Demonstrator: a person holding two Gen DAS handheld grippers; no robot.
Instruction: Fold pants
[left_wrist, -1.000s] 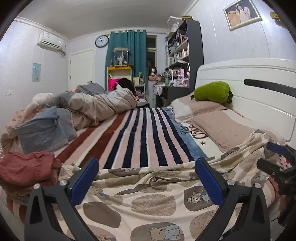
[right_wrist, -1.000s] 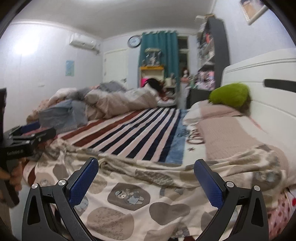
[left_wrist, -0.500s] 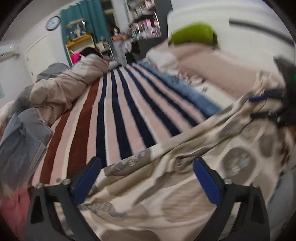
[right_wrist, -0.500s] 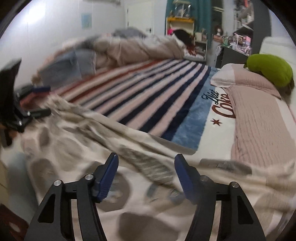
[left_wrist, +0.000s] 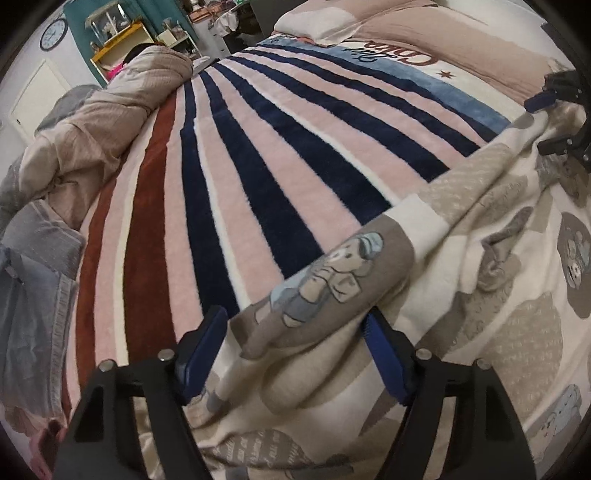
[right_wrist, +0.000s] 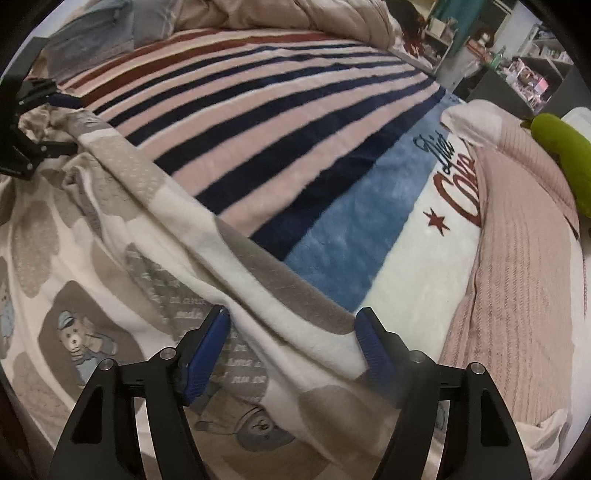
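Your left gripper (left_wrist: 293, 347) sits low over the near left part of the bed, its blue pads (left_wrist: 201, 349) spread partway with a raised fold of the pants (left_wrist: 461, 280) bunched between them. The fabric fills the gap, but the pads do not look pressed onto it, so the gripper reads as partly open around the fold rather than clamped.

Your right gripper (right_wrist: 293, 345) is in much the same pose further right: jaws partway apart, straddling the far edge of the pants (right_wrist: 155, 236) where a cream and grey band runs diagonally between the pads (right_wrist: 207, 352). The right pad lies just beside the cloth edge; whether it touches cannot be told.

The pants are cream fleece printed with grey and tan patches and small bear figures. They lie spread and rumpled across the near end of the bed, on top of the striped blanket (left_wrist: 229, 173), with their far edge running from your left gripper to your right one. Each wrist view shows the other gripper at the frame's side, resting at that same edge.

Beyond the pants, the striped blanket stretches away towards a heap of beige bedding (left_wrist: 110, 118) at far left. A pink ribbed pillow (right_wrist: 524, 280) and a green plush (right_wrist: 565, 158) lie on the right.
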